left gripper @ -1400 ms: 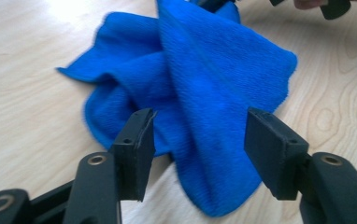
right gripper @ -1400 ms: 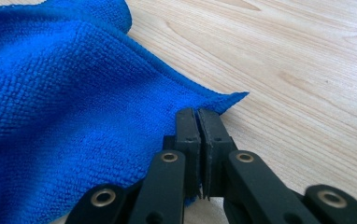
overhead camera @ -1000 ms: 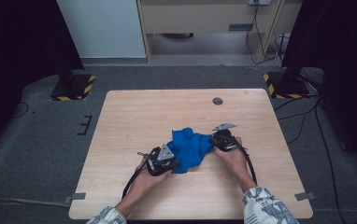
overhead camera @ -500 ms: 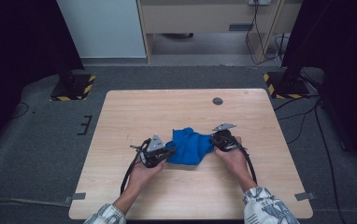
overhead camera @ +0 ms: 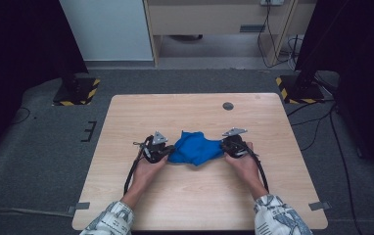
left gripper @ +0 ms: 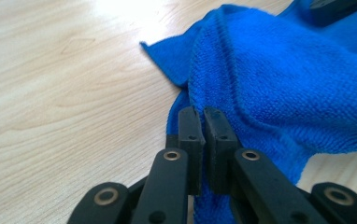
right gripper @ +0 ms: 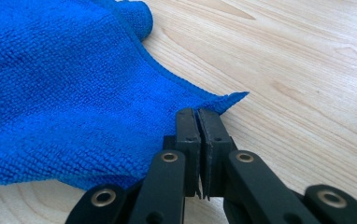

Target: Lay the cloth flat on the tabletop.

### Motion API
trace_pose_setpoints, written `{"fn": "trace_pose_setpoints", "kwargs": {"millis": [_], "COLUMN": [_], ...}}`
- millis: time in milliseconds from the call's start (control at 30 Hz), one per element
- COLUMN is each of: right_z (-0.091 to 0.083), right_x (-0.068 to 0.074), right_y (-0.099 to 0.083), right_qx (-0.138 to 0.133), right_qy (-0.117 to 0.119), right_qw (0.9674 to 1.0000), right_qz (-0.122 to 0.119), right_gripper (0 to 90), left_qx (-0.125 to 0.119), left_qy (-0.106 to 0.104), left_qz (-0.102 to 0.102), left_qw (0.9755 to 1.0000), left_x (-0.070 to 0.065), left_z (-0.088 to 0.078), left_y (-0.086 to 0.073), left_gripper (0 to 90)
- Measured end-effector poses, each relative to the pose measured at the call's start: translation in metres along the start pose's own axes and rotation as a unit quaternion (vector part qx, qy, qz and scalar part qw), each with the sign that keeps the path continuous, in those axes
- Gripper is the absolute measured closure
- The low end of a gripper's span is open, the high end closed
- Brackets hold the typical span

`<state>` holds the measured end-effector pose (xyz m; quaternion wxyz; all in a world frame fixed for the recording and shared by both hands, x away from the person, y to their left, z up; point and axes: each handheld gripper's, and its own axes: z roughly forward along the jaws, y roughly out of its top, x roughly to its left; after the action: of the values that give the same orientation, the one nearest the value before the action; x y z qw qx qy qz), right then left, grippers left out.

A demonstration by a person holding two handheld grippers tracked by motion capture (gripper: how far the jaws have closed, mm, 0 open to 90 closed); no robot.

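The left gripper (left gripper: 203,122) and right gripper (right gripper: 198,122) are each clamped on an edge of the blue cloth (overhead camera: 195,148); pull apart evenly, low over the table (overhead camera: 175,110), to spread it flat.

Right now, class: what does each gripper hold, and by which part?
Both hold the blue cloth: the left gripper pinches a fold at its edge, the right gripper pinches its hem beside a corner.
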<state>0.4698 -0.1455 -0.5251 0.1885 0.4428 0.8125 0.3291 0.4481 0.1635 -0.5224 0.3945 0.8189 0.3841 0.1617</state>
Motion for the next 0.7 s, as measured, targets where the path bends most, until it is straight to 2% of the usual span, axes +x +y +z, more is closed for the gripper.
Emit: {"fn": "trace_pose_setpoints", "kwargs": {"millis": [167,267,400,500,700], "right_z": [0.001,0.001,0.002,0.002,0.002], "right_x": [-0.005,-0.005,-0.005,-0.005,-0.006], "right_y": [-0.001,-0.002,-0.001,-0.001,-0.002], "right_qx": [0.002,0.003,0.004,0.003,0.002], "right_qy": [-0.005,-0.005,-0.005,-0.004,-0.003], "right_qw": [1.0000,1.0000,1.0000,1.0000,1.0000], "right_qz": [0.005,0.004,0.004,0.004,0.007], "right_gripper": [88.0,88.0,88.0,88.0,88.0], "left_qx": [0.008,0.004,-0.015,-0.025,-0.054], "left_qy": [0.003,0.007,0.011,0.017,0.014], "left_qz": [0.000,-0.005,-0.017,-0.010,-0.006], "left_qw": [1.0000,1.0000,0.9997,0.9995,0.9984], "left_x": [0.002,0.002,0.004,0.002,-0.001], "left_z": [0.006,0.005,0.000,-0.007,-0.028], "left_y": [-0.003,-0.004,-0.005,-0.005,-0.002], "left_gripper": [85.6,81.7,72.5,68.4,69.4]}}
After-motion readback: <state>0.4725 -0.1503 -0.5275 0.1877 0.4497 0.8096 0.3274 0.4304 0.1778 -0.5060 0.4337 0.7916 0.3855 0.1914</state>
